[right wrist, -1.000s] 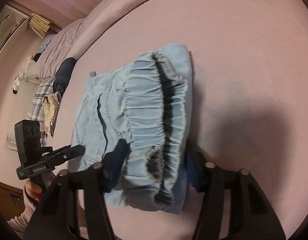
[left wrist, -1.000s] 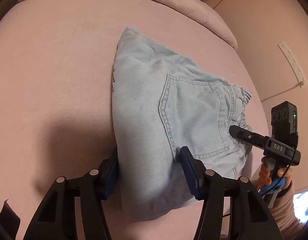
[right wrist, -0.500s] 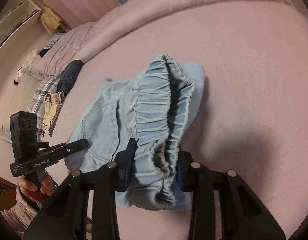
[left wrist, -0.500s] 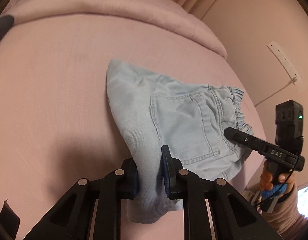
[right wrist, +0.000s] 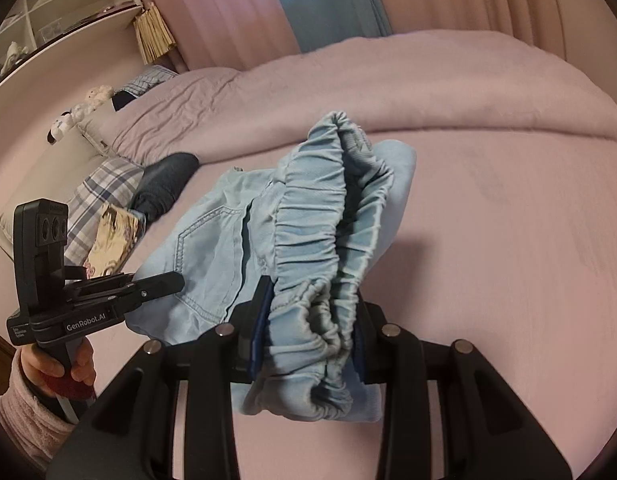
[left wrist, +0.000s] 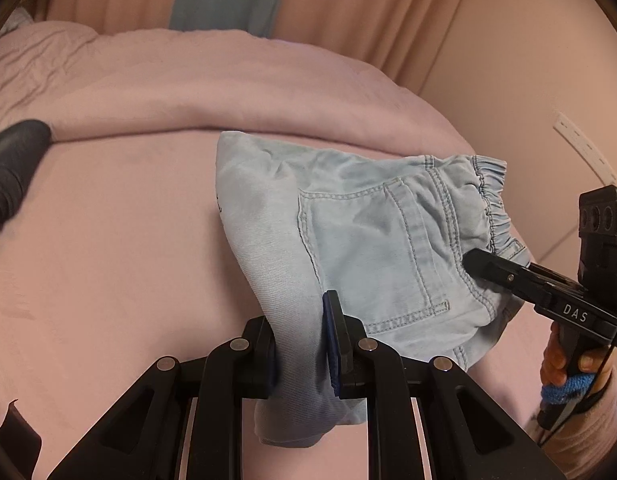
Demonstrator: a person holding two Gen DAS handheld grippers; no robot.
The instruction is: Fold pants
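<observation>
Two grippers carry the load between them, each clamped on one end of the folded light-blue denim pants [left wrist: 372,240]. The left gripper [left wrist: 300,348] has its blue pads pressed together on the fold-side edge of the bundle, cloth bunched between the fingers and a flap hanging below them. The right gripper [right wrist: 308,332] pinches the gathered elastic waistband [right wrist: 324,240] in the same way, its fingers closed on the thick ruffled stack.

Between the two grips the pants run roughly straight, long axis from one gripper to the other, back pocket [left wrist: 376,256] facing up. The bundle appears lifted partly clear of the pink bedsheet [left wrist: 108,260], with its far corner low near the sheet; whether it touches there cannot be told. Neither hand is nearer than the other, since both already hold their end, so the coming move likely turns on keeping the two ends level while carrying or setting the bundle down.

No container shows in either view. Beyond the pants lie a rolled pink duvet [right wrist: 448,84], a dark garment [right wrist: 164,184] and a plaid pillow [right wrist: 96,196], well apart from the bundle.
</observation>
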